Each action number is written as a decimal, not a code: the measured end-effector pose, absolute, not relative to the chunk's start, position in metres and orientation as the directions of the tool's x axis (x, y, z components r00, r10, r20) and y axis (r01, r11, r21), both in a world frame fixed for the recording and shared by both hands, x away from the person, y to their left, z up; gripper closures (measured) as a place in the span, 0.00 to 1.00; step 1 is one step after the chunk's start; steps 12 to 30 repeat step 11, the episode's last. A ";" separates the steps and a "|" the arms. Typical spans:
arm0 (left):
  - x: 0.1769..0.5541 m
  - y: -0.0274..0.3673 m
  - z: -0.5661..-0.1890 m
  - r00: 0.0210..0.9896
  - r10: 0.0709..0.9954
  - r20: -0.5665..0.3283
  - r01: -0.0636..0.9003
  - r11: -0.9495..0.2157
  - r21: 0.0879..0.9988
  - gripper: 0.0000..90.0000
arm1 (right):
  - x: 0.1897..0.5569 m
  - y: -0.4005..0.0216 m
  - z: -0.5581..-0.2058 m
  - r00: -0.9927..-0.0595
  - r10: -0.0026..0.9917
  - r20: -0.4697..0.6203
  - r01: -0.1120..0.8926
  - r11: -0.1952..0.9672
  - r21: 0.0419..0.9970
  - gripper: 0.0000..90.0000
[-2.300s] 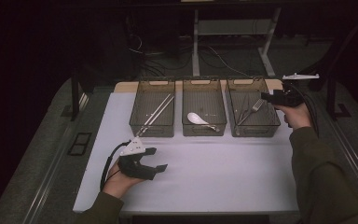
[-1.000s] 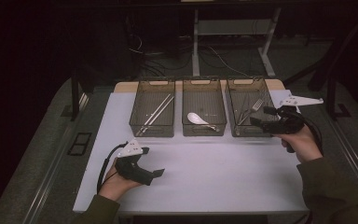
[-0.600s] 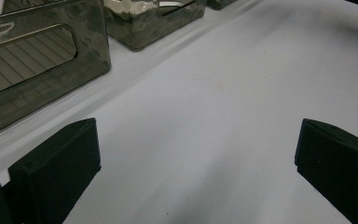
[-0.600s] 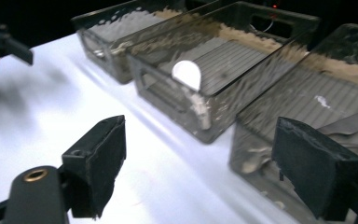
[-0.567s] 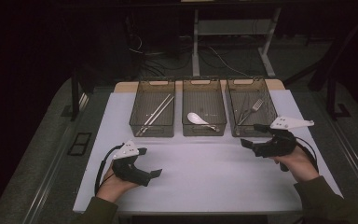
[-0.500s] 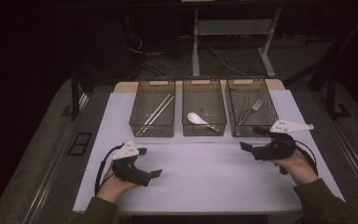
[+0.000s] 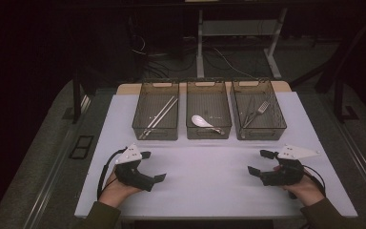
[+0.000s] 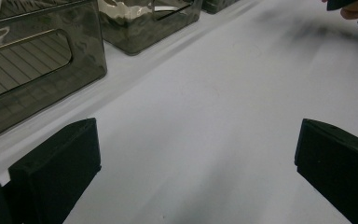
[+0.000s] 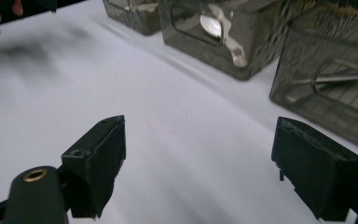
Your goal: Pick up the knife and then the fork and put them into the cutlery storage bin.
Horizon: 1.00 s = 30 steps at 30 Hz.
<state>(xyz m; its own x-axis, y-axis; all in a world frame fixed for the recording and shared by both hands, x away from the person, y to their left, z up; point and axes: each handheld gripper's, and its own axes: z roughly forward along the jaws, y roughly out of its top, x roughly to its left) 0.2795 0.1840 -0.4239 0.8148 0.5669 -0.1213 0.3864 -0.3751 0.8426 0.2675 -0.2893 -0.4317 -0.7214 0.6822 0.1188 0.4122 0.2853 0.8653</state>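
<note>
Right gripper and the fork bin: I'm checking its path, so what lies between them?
Nothing: the high view shows only bare white table between the right gripper and the fork bin.

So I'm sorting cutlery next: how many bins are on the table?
3, in a row at the table's far edge: left bin with chopsticks, middle bin with a white spoon, right bin with a fork.
</note>
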 end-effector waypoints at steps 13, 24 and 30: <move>0.278 0.184 -0.423 0.815 0.566 -0.124 0.384 -0.367 0.847 0.00 | 0.264 -0.300 -0.439 -0.711 0.695 0.104 0.417 0.298 0.859 0.19; 0.278 0.184 -0.423 0.815 0.566 -0.124 0.384 -0.367 0.847 0.00 | 0.264 -0.300 -0.439 -0.711 0.695 0.104 0.417 0.298 0.859 0.19; 0.278 0.184 -0.423 0.815 0.566 -0.124 0.384 -0.367 0.847 0.00 | 0.264 -0.300 -0.439 -0.711 0.695 0.104 0.417 0.298 0.859 0.19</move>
